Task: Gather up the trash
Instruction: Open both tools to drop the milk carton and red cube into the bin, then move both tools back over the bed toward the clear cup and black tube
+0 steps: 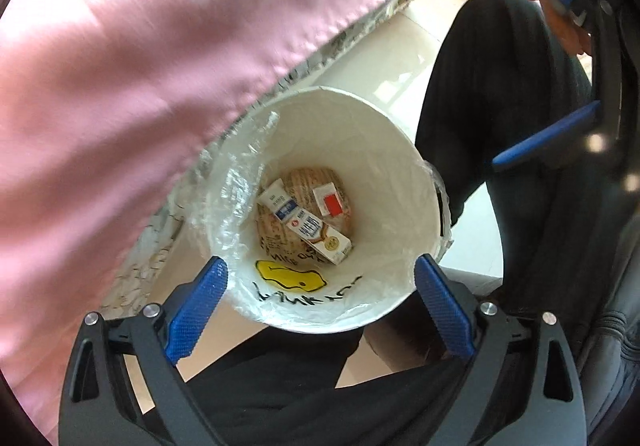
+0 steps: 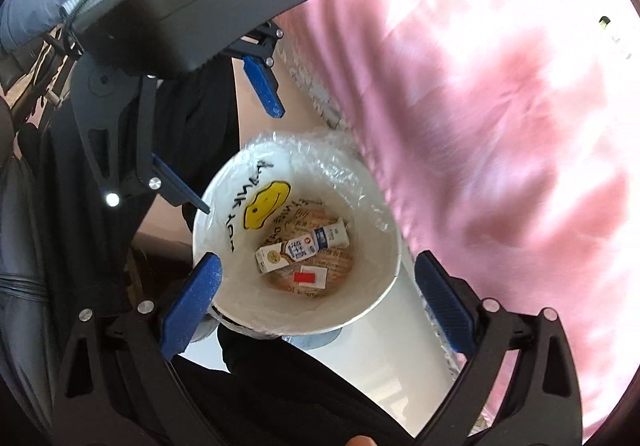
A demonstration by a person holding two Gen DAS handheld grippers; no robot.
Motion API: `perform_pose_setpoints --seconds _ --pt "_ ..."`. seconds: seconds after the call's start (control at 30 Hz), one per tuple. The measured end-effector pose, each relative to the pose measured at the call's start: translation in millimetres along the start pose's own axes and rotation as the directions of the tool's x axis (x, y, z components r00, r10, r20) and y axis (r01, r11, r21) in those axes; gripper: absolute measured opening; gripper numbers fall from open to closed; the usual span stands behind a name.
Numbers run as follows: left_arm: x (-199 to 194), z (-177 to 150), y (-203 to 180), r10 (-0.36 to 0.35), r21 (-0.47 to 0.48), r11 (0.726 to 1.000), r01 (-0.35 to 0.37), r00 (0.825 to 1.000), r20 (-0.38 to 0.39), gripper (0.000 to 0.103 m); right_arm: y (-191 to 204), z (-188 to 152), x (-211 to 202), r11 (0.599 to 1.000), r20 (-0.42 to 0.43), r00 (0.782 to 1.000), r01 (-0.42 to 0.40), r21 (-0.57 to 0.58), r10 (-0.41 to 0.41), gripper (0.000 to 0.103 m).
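Both blue-padded grippers, left (image 1: 320,306) and right (image 2: 318,306), gape wide and empty over the white round lined bin (image 1: 392,166) holding the small printed carton (image 1: 320,232); low fingers could snag the liner.

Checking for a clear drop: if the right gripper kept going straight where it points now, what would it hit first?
Probably the open bin; the right gripper, open and empty, points into it, toward the small carton at the bottom. Depth is unclear.

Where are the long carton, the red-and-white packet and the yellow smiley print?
long carton (image 1: 316,232): left wrist view, middle of its printed side.
red-and-white packet (image 1: 331,201): left wrist view, on its red patch.
yellow smiley print (image 2: 266,209): right wrist view, centre of the yellow shape.
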State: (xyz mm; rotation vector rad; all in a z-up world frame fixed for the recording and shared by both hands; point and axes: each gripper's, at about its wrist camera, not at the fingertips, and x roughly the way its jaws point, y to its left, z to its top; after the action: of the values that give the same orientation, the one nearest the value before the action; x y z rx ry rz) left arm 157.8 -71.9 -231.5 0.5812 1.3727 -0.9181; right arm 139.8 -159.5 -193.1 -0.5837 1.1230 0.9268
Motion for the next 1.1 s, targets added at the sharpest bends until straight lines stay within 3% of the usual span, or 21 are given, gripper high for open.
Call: perform_pose_setpoints --seconds 0.27,0.53,1.03,1.1 --pt "-44.4 6.3 3.5 0.064 -0.046 0.997 -0.059 0.992 0.107 0.096 -10.6 7.9 -47.6 0.994 0.097 0.989 0.109 0.027 -0.111 0.095" --pt "-93.2 21.8 24.6 0.165 -0.157 0.979 -0.133 0.963 0.215 0.096 -29.3 14.5 -92.8 0.978 0.168 0.964 0.196 0.076 -0.207 0.095" --pt "-167.4 54.2 48.2 0.300 -0.217 0.946 -0.241 0.904 0.303 0.096 -72.8 27.3 -166.2 0.955 0.228 0.928 0.281 0.091 -0.295 0.095" --pt "-177.1 58.5 55.6 0.297 -0.233 0.945 -0.231 0.903 0.311 0.096 -79.0 28.5 -172.7 0.950 0.221 0.924 0.300 0.084 -0.312 0.095"
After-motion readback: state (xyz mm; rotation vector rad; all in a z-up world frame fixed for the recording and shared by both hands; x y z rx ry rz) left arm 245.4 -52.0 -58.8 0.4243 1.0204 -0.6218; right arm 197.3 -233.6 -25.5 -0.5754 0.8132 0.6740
